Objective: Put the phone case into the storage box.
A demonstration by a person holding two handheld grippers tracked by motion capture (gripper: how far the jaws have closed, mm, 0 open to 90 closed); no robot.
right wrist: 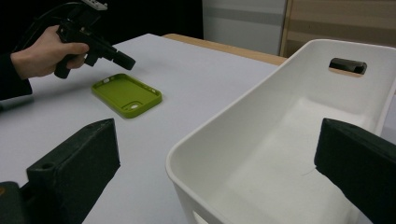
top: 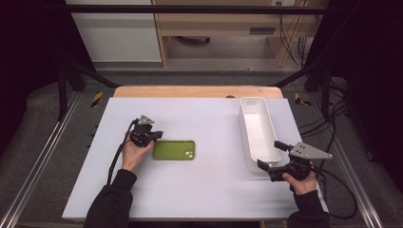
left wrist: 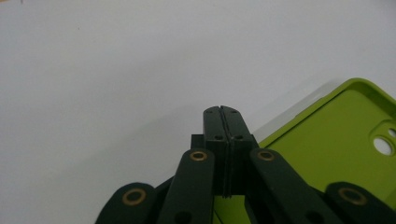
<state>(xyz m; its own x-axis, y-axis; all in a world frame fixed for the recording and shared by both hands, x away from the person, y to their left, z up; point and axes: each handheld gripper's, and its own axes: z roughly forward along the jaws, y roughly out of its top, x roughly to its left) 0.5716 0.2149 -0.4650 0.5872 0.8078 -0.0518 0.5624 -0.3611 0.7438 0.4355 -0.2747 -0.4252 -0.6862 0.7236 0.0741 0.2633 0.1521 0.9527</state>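
Hovering left gripper just over the left end of the green phone case – jaws pressed together, clamped on nothing. Lying flat mid-table, open side up. Holding right gripper at near end of white bin – jaws wide apart

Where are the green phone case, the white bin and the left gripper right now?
green phone case (top: 174,150), high view, middle of its inside.
white bin (top: 246,135), high view, left wall.
left gripper (left wrist: 222,112), left gripper view, shut tips.
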